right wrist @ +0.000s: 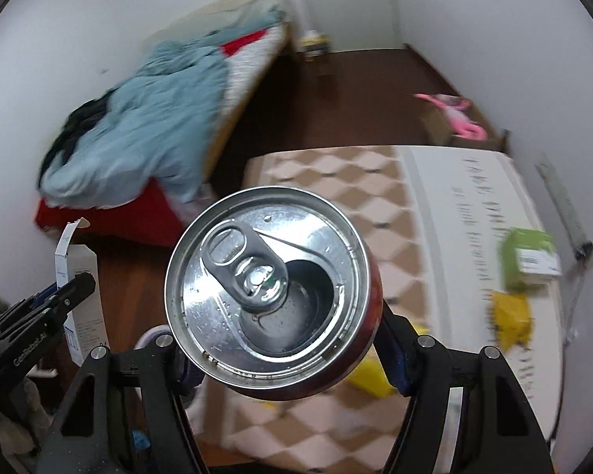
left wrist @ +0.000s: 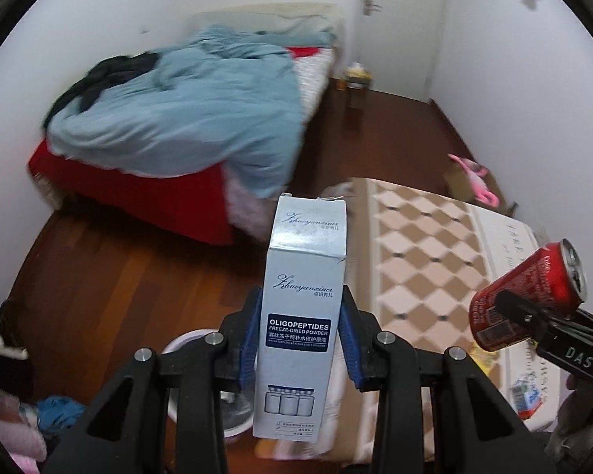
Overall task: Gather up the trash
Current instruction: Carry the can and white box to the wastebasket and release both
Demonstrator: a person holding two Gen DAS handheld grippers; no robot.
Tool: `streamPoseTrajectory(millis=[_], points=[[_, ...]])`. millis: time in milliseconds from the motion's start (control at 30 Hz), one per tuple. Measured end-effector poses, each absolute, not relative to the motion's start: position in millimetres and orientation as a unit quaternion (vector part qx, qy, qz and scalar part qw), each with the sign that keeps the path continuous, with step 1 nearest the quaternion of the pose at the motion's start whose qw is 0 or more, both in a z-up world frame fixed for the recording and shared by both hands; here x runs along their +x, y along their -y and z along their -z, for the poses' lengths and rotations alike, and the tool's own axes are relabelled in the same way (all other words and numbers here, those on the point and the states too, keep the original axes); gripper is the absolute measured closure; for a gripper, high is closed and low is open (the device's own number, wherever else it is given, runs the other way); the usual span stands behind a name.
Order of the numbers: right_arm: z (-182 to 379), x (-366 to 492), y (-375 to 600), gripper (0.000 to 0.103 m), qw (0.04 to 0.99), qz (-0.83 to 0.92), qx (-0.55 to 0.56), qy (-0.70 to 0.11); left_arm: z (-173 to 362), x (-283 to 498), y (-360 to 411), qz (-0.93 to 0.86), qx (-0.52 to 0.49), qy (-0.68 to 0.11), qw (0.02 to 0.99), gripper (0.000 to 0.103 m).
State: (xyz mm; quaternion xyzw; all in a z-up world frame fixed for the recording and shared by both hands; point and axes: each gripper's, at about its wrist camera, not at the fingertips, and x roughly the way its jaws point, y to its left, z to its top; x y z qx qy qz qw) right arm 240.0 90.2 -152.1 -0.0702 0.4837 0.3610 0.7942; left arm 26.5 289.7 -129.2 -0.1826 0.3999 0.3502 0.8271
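Two tools are in our hands, each clenched on a piece of trash. Our left tool (left wrist: pixel 301 339) fills the bottom centre of the left wrist view, its blue pads pressed against the sides of a tall pale-blue carton (left wrist: pixel 302 316) marked "OLIGOPEPTIDES FREEZE-DRIED POWDER", which stands upright between them with its top flap torn. Our right tool (right wrist: pixel 284 355) sits low in the right wrist view and grips a red soda can (right wrist: pixel 271 290); the can's opened silver lid with its pull tab faces the camera. At the right edge of the left wrist view we see that same can tilted in the other tool.

Beyond the tools, a mat (left wrist: pixel 419 252) with a beige diamond pattern lies on the dark wooden floor (left wrist: pixel 106 260). On its white part, at the right of the right wrist view, lie a green box (right wrist: pixel 529 260) and yellow wrappers (right wrist: pixel 512 318). In the upper left, a bed (left wrist: pixel 138 193) with a red base carries a rumpled light-blue duvet (left wrist: pixel 193 118).
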Motion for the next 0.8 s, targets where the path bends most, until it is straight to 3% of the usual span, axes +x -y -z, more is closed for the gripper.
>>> streamPoseTrajectory(millis=[267, 633, 667, 733, 800], points=[[181, 153, -193, 0.032, 0.731, -0.441, -0.105, -0.511, 179, -58, -351, -0.402, -0.257, -0.423, 0.770, 0.071], [307, 80, -316, 0.032, 0.612, -0.465, -0.178, -0.615, 310, -90, -429, -0.380, -0.421, -0.487, 0.664, 0.068], [315, 78, -323, 0.032, 0.608, -0.463, -0.184, -0.619, 317, -91, -432, -0.387, -0.422, -0.495, 0.654, 0.065], [336, 72, -337, 0.032, 0.595, -0.459, -0.192, -0.631, 319, -97, -435, -0.392, -0.423, -0.497, 0.649, 0.047], [350, 66, -347, 0.032, 0.584, -0.459, -0.202, -0.638, 318, -110, -437, -0.413, -0.420, -0.491, 0.642, 0.017]])
